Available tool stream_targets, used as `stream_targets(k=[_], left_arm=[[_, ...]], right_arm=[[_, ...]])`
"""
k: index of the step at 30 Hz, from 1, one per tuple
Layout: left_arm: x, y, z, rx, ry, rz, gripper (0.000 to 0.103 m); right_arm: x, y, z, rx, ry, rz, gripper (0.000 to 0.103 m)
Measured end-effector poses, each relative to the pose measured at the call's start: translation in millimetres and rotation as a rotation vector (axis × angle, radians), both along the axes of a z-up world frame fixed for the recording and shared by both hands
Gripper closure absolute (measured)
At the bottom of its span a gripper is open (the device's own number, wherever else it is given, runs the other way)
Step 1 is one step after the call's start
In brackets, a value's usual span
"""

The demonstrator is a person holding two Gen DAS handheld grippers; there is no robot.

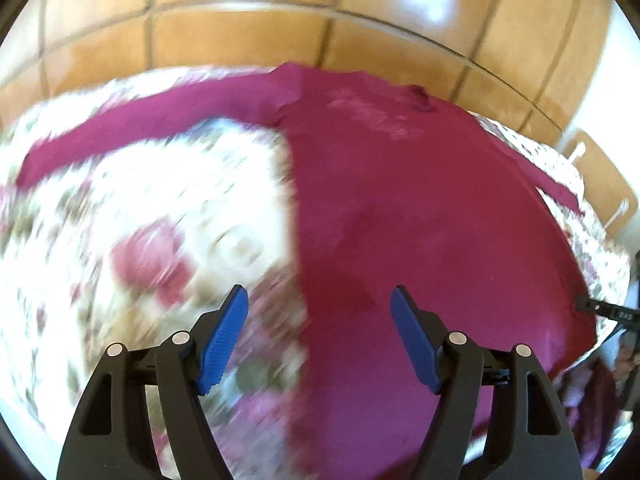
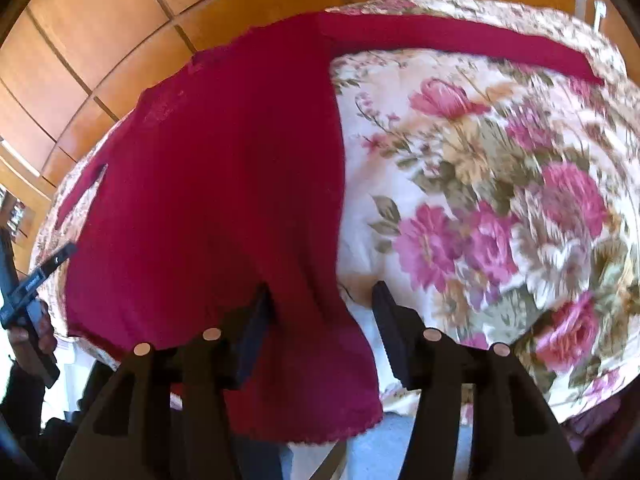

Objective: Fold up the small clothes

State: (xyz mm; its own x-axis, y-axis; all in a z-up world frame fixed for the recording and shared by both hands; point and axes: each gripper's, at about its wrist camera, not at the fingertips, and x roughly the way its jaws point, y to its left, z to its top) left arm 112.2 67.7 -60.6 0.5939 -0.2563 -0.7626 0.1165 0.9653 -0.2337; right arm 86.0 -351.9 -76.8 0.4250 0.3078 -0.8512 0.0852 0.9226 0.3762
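Sweater point(image 1: 400, 200), magenta and long-sleeved, lies spread flat on the counter, over a floral cloth point(image 1: 140, 208), its neck at the far edge and its hem toward me. Its long axis runs straight away from both my hands, and one sleeve stretches out sideways along the far edge on each side point(image 2: 460, 40).

My left gripper point(image 1: 319, 336) hovers over the sweater's left side edge, one blue pad above the cloth and the other above the knit. The jaws are wide apart and grip nothing; I cannot tell whether they touch the fabric.

My right gripper point(image 2: 322, 328) sits at the near right corner of the hem, which hangs over the counter edge. Its jaws are also spread wide, with the corner lying between them but not pinched.

I judge the right hand to be nearer a grasp, since the hem corner is already between its jaws. The left would need to settle on its side edge first. Both views are motion-blurred, so fine contact is unclear.
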Motion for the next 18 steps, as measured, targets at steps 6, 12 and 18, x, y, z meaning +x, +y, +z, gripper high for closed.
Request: stream_targets(k=[6, 12, 18], left_arm=[[-27.8, 21.1, -7.1, -0.152, 0.066, -0.057, 0.03], [-32.7, 6.4, -13.3, -0.078, 0.06, -0.102, 0.03], [-29.6, 4.7, -14.1, -0.074, 0.06, -0.1, 0.03]], right_arm=[[10.3, -25.4, -21.6, 0.462, 0.014, -0.085, 0.037], [18.7, -54.9, -43.0, 0.667, 0.009, -0.199, 0.037], [28.4, -67.7, -35.7, 0.583, -0.03, -0.258, 0.052]])
